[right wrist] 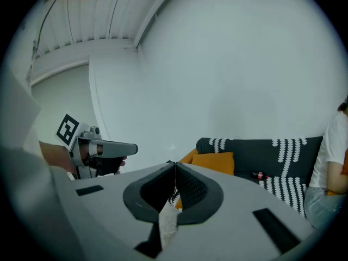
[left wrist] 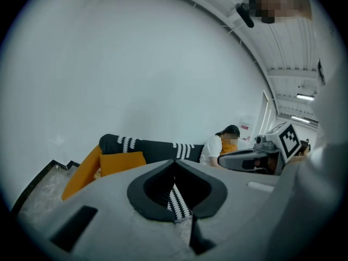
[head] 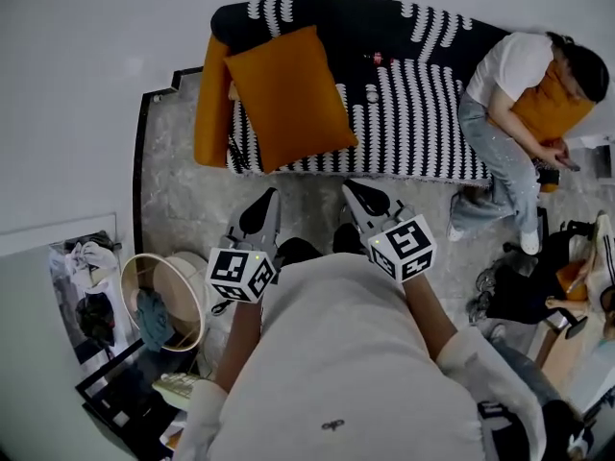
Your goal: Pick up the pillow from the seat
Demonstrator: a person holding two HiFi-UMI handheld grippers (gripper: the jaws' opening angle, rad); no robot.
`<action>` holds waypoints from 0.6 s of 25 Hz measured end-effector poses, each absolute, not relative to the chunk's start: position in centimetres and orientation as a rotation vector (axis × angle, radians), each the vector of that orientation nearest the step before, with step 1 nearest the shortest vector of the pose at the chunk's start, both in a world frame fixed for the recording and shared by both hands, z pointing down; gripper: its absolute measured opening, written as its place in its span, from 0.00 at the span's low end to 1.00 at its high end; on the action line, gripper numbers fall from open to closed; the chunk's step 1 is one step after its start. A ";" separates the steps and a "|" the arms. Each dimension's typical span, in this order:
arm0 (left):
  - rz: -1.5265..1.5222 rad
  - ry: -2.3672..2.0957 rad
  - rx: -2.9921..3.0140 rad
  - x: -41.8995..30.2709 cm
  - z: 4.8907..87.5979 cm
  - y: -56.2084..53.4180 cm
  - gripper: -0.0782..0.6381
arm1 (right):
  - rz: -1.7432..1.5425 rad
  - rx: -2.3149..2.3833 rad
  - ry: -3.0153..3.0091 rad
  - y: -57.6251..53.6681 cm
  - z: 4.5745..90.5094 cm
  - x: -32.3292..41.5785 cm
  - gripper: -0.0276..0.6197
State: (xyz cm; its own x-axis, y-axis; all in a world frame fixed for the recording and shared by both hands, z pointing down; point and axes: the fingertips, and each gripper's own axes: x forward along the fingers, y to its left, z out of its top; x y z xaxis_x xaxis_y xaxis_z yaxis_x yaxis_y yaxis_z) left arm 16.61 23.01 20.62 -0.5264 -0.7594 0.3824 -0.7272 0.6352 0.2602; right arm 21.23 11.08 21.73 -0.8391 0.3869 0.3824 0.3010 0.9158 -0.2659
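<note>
Orange pillow (head: 291, 94) lies on the left part of the black-and-white striped seat (head: 423, 123), well apart from both grippers. The left gripper (head: 270, 196) and right gripper (head: 350, 188) hang side by side before the seat's front edge, jaws pressed together, nothing between them.

A home living room: a long black white-striped sofa (head: 413, 113) with a square orange pillow (head: 288, 94) stands against a plain white wall (head: 86, 84), a round pale basket of clothes (head: 183, 291) on the grey marbled floor (head: 183, 200).
</note>
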 end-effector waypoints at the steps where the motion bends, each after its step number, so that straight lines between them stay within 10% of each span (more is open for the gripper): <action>1: -0.095 -2.391 1.163 16.4 20.7 22.6 0.13 | 0.275 -0.504 -2.632 10.8 22.0 20.9 0.06; 15: -0.065 -2.278 1.261 8.0 23.6 21.5 0.13 | 0.313 -0.356 -2.587 9.9 25.1 14.0 0.06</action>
